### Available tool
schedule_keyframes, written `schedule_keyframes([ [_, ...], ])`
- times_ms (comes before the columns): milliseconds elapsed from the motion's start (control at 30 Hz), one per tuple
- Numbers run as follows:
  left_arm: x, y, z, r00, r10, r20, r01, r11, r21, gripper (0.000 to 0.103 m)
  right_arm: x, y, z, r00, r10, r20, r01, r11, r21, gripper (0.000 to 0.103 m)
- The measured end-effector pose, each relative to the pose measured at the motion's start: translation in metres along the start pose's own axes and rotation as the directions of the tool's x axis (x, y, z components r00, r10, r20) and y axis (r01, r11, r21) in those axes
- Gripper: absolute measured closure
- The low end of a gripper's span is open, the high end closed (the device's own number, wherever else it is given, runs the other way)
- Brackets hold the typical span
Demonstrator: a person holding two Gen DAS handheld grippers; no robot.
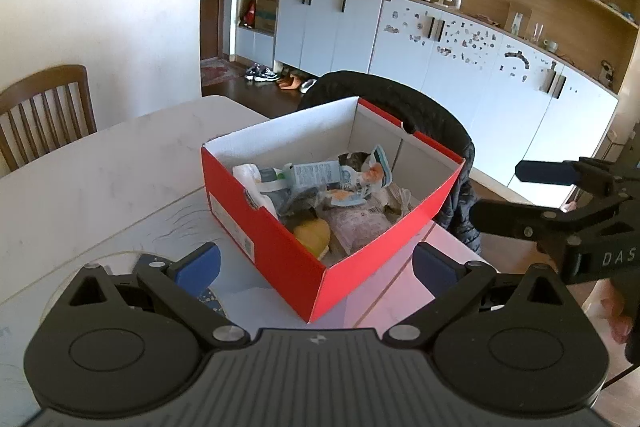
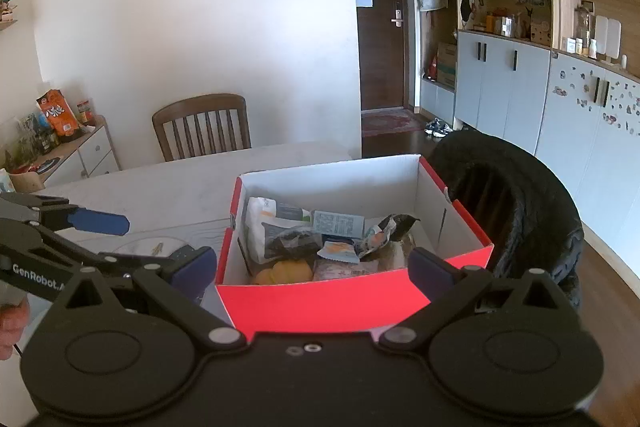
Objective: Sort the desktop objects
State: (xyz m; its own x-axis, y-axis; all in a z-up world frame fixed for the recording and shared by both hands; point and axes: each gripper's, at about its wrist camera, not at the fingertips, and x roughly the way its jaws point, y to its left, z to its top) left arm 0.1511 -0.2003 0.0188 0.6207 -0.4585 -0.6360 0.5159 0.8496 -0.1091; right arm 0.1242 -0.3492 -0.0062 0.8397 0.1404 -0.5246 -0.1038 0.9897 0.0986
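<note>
Both hand-held grippers, left [image 1: 316, 267] & right [image 2: 312, 269], wide open, empty. Box [image 1: 280, 251] on counter [image 1: 100, 187], full of packets [image 1: 320, 183]. Prob. near done; next: find leftovers.

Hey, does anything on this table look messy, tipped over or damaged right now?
Nothing looks spilled or broken. The red box stands upright on the white table, open, with crumpled wrappers and a yellow item heaped loosely inside. Its only oddity is sitting skewed near the table's edge. Both the left gripper and right gripper are open, empty.
</note>
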Motion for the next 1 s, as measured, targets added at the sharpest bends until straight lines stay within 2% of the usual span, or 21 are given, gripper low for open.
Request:
schedule_keyframes([
  [367,0.0020,-0.0052,-0.0020,1.000,0.031,0.001,-0.031,0.999,0.021,0.000,-0.0027,-0.0026,-0.0033,1.000,-0.022,0.004,0.021,1.000,0.014,0.001],
  [1000,0.0043,-0.0056,-0.0016,1.000,0.026,-0.004,-0.026,0.999,0.024,0.000,-0.0046,-0.0048,-0.0091,0.999,-0.045,-0.001,0.045,0.999,0.027,0.001],
])
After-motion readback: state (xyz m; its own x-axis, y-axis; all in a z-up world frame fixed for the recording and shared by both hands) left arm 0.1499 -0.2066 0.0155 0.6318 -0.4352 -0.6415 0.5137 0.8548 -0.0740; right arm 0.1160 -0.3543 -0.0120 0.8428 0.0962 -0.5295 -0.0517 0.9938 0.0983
